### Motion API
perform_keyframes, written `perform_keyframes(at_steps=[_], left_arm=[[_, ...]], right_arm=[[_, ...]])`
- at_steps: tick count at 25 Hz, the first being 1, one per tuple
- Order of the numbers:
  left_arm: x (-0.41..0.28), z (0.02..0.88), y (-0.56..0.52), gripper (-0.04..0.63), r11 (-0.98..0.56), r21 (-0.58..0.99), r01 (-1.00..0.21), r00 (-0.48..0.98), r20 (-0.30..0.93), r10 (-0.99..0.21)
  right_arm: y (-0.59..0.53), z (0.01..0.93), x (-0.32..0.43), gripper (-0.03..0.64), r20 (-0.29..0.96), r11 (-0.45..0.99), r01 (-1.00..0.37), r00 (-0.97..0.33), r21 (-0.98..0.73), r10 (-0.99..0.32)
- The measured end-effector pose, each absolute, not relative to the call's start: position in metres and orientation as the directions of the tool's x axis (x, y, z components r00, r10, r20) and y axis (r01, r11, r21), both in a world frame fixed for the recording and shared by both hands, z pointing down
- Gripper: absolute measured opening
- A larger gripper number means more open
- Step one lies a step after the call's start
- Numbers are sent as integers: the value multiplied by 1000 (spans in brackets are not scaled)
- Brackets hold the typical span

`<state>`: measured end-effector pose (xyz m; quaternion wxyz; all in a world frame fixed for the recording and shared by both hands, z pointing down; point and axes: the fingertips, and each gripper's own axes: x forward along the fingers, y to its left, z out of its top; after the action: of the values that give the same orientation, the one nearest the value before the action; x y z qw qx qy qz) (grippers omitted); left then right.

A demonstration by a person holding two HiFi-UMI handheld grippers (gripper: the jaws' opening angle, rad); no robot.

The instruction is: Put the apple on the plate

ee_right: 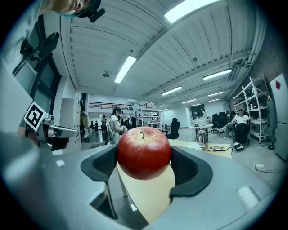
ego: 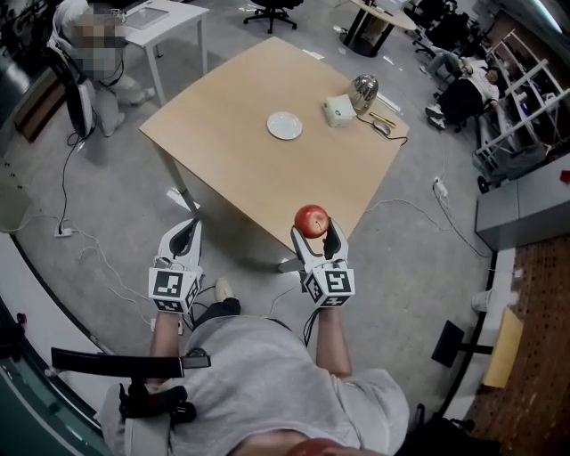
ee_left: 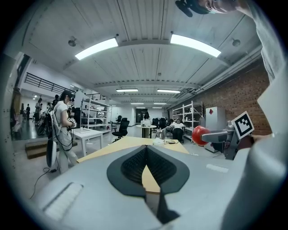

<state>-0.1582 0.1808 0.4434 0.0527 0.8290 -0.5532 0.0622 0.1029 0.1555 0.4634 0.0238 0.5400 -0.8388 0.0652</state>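
Observation:
A red apple (ego: pixel 312 219) sits between the fingers of my right gripper (ego: pixel 315 228), just off the near corner of the wooden table (ego: pixel 223 169). In the right gripper view both black pads (ee_right: pixel 185 167) press the apple (ee_right: pixel 144 152) at its sides, stem up. The white plate (ego: pixel 284 126) lies empty on the far half of the table. My left gripper (ego: pixel 186 233) hangs to the left of the table's near edge, its fingers together with nothing in them. In the left gripper view its tips (ee_left: pixel 146 147) meet, and the apple (ee_left: pixel 199 134) shows at the right.
Beyond the plate stand a pale box (ego: pixel 338 110) and a shiny metal pot (ego: pixel 363 90), with small items and a cable (ego: pixel 384 124) at the far corner. A white desk (ego: pixel 165 22) with a person beside it is at the far left. Cables lie on the floor.

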Motion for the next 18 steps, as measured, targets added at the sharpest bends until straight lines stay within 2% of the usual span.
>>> perform_keyframes(at_steps=[11,18], left_arm=[[-219,464,152,20,-419,61,-906,423,182,-888],[-232,465,139,20,-427,87,-900,436,166,-885]], right_arm=[[129,470,45,374,127,356,-930,-366,-91,-922],[121,470,33,374,154,346,-936,-351,-59,-923]])
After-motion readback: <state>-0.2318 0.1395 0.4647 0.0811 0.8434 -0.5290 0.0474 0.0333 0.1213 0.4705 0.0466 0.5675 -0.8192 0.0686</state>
